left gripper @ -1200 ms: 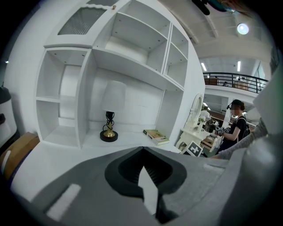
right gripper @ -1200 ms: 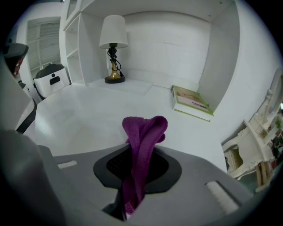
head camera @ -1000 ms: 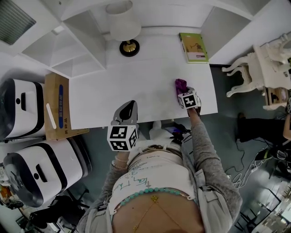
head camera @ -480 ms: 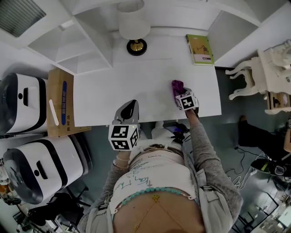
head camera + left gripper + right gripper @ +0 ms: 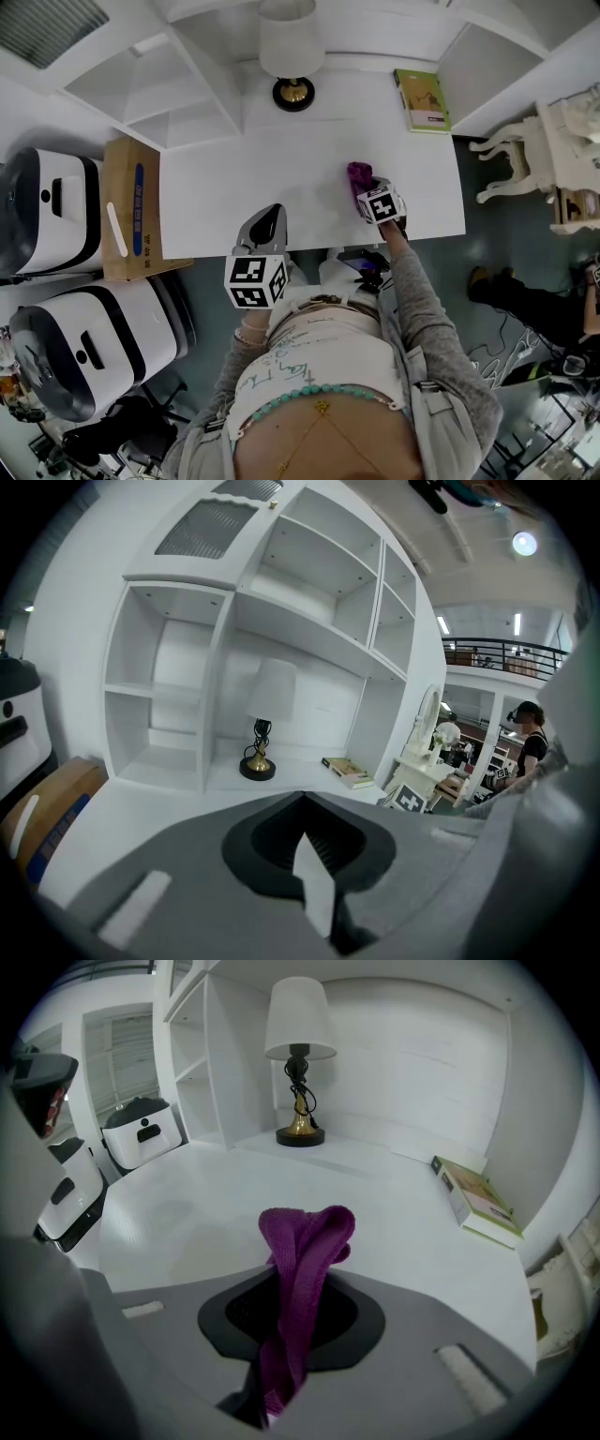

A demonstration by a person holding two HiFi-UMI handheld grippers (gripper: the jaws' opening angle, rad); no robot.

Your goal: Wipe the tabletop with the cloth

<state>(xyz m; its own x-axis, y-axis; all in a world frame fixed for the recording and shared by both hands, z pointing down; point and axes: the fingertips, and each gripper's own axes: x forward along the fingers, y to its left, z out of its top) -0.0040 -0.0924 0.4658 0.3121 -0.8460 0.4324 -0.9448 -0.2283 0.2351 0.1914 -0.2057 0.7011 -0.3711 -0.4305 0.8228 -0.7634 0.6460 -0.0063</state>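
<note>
In the head view the right gripper point(image 5: 367, 190) is seen right of centre, over the white table point(image 5: 234, 178) and near its front edge. Its fingers point(image 5: 422, 1335) are closed on the purple cloth point(image 5: 302, 1241), which is pinched between them and stands out past their tips in a folded bunch. The bunched end lies at the table surface just beyond the gripper. Whether it really presses on the table cannot be told for sure from these views.

The left gripper point(image 5: 267, 220) is held at the lower centre of the head view, at the front edge of the table and well apart from the cloth. Its fingers point(image 5: 169, 855) are brought together and nothing is held. Only a thin pale sliver is seen along the seam between them.

At the top of the frame a lamp point(image 5: 292, 56) with a gold and black base stands at the back of the table. A green book point(image 5: 422, 98) lies at the upper right. White shelves point(image 5: 159, 84) fill the upper left. A cardboard box point(image 5: 131, 206) is placed just beside the left edge of the table.
</note>
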